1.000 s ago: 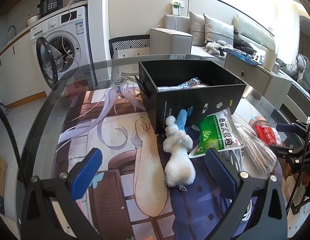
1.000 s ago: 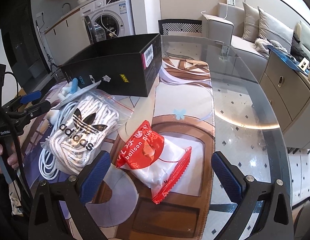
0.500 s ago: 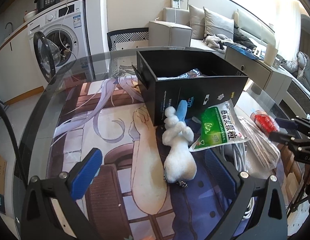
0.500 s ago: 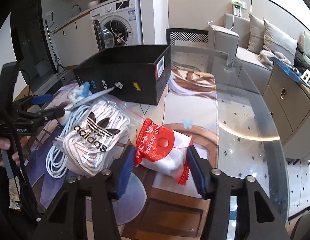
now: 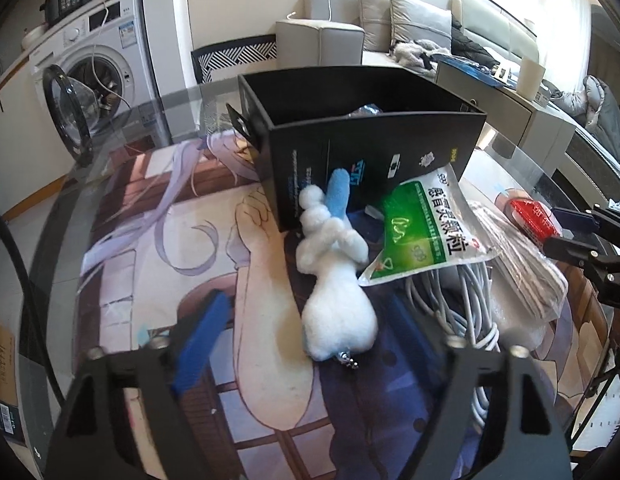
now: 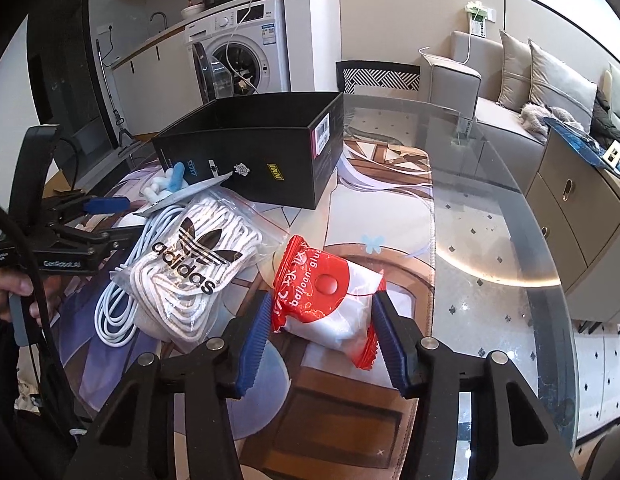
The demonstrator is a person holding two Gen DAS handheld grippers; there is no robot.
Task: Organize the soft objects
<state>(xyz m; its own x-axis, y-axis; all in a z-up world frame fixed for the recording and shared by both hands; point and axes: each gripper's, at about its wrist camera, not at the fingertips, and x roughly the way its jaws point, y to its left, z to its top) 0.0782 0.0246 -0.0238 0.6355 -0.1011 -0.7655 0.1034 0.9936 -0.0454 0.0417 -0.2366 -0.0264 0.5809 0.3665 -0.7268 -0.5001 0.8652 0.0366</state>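
A white plush toy (image 5: 334,280) with a blue part lies on the printed mat, its top end against the black box (image 5: 370,148). My left gripper (image 5: 310,340) straddles the toy's lower end. Its jaws are closing and the blue pads (image 5: 201,344) stand apart from the plush. In the right wrist view a red and white balloon glue bag (image 6: 326,300) lies on the mat. My right gripper (image 6: 322,336) is shut on it, one pad pressing each side. The open black box (image 6: 249,160) stands behind it.
A green sachet (image 5: 422,232) leans on the box beside the plush. A clear adidas bag of white cord (image 6: 189,264) and a coiled white cable (image 6: 113,312) lie between the two grippers. The glass table's edge (image 6: 550,280) curves round on the right. A hand (image 6: 13,288) holds the left gripper.
The right gripper's jaws closed from wide open onto the balloon glue bag. The left gripper's jaws have started to narrow around the plush toy's lower end.
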